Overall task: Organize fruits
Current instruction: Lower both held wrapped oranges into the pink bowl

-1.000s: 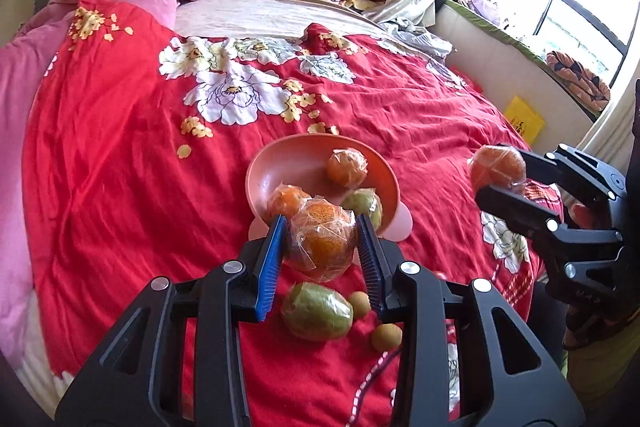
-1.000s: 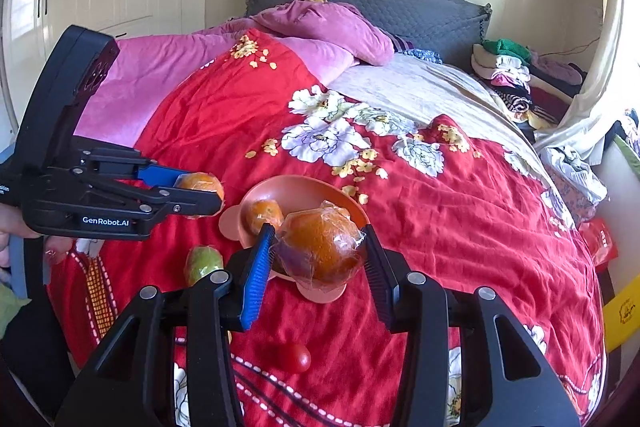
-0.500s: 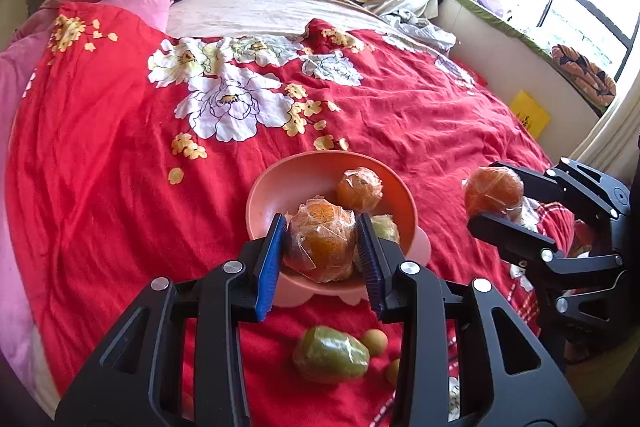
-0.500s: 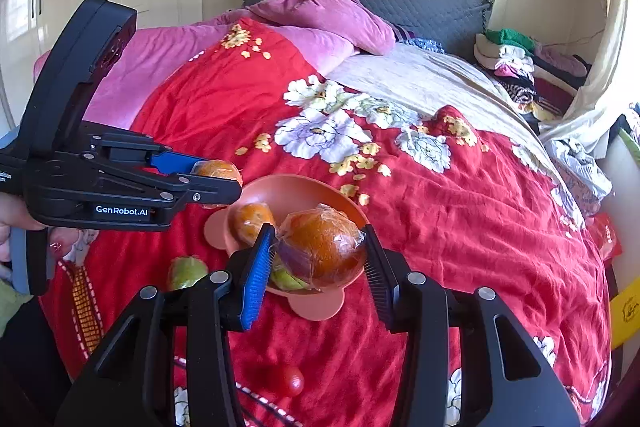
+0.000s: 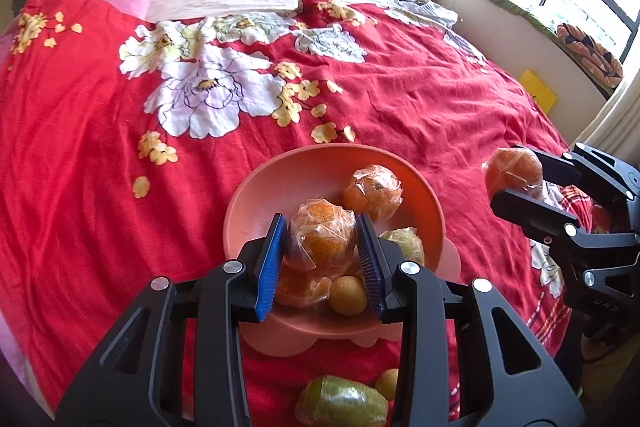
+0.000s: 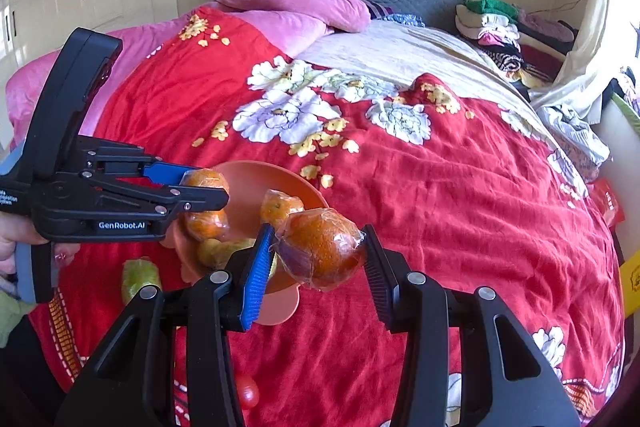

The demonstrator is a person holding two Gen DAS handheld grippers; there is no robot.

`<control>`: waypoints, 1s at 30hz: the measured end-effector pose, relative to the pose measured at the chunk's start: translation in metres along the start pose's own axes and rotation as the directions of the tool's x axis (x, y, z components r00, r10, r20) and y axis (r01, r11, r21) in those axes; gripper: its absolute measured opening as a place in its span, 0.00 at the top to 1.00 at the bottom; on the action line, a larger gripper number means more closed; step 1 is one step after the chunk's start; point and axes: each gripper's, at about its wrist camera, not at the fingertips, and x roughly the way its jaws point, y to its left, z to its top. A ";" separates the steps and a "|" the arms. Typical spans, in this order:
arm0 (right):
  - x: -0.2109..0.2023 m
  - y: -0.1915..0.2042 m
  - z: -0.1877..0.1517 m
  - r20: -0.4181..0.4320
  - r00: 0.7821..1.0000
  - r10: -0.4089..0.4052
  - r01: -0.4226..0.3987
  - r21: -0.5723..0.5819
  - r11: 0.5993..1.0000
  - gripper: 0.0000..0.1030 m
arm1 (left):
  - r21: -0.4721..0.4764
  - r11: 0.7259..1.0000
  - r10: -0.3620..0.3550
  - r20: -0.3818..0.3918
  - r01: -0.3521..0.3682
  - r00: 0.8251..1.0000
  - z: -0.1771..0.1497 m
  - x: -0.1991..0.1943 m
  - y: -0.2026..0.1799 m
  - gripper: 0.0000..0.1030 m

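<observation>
Left hand-held gripper [image 5: 322,257] clamps a film-wrapped orange [image 5: 322,243] over the pink bowl [image 5: 248,203] near the bed's foot edge, poised to drop it in; right hand-held gripper [image 6: 316,267] grips a second wrapped orange [image 6: 320,251] just beside the rim, likely next.

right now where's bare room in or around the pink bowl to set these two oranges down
The far-left floor of the pink bowl is bare, bordered by its rim and the wrapped orange. The red bedspread beyond the bowl is open up to the white flowers. The bowl's near side is crowded with fruit; a green fruit lies in front.
</observation>
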 end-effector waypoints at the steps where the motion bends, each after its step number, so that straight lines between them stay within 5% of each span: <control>1: 0.004 0.000 0.000 -0.006 1.000 0.001 -0.001 0.000 1.000 0.59 | 0.001 1.000 0.000 -0.001 0.000 1.000 0.000 0.002 0.000 0.73; 30: 0.052 0.009 -0.003 -0.099 0.993 0.061 -0.060 0.015 0.998 0.59 | -0.001 1.000 -0.010 -0.001 0.010 1.000 0.003 0.007 0.000 0.72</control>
